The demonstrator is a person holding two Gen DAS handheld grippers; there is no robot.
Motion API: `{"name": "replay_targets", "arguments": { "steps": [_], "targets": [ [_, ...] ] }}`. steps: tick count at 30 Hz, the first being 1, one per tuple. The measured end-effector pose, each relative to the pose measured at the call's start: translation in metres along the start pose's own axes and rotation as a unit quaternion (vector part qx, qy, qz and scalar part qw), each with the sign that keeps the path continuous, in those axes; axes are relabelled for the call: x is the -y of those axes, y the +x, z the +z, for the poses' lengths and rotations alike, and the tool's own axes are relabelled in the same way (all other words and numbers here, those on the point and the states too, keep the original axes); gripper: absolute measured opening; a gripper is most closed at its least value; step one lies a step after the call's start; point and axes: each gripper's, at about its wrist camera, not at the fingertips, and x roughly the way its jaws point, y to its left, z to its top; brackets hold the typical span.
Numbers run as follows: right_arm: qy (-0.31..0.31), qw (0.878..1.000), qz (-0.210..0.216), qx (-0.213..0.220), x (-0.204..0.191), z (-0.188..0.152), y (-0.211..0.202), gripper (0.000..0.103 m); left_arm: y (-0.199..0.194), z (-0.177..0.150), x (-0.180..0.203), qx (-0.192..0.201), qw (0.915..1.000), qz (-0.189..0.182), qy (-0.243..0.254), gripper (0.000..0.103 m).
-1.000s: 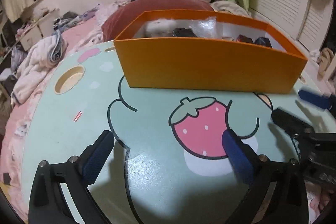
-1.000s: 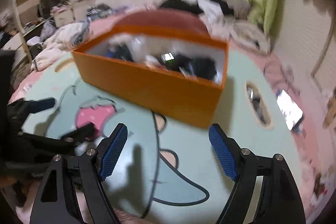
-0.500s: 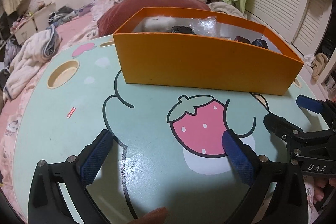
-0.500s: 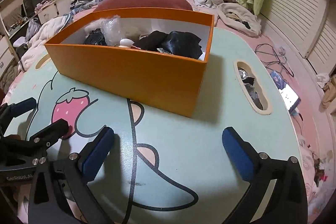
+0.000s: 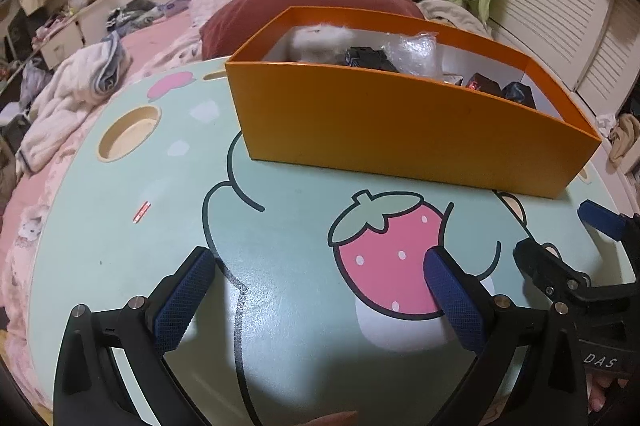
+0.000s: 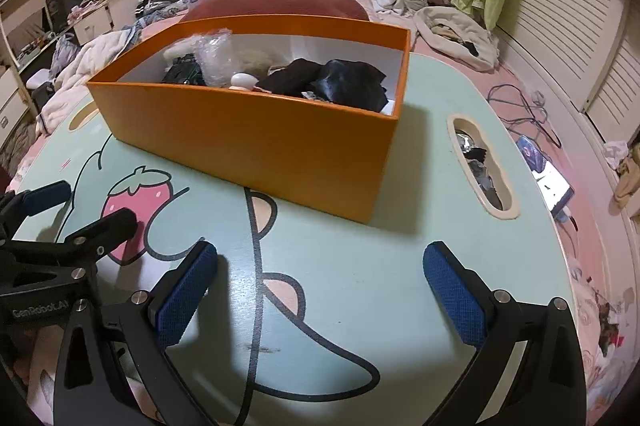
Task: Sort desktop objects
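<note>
Hovering over bare tabletop (image 6: 360, 266) short of orange box (image 6: 256, 138).

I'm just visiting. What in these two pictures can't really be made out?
- Lower contents of the orange box: left wrist view, near wall hides them.
- Black bundle in the box: right wrist view, too dark and crumpled to identify.
- Items in the table's slot: right wrist view, too small.
- Shelf items: both views, too small.
</note>
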Motion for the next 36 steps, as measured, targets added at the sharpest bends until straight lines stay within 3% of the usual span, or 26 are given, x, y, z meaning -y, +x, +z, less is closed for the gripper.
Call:
{"name": "replay_targets", "arguments": {
  "steps": [36],
  "targets": [
    [0.000, 1.000, 0.001, 0.001, 0.0006, -0.0031, -0.0019, 0.102, -0.0013, -0.0015, 0.0006, 0.006, 1.0000, -0.001, 0.000, 0.103]
  ]
}}
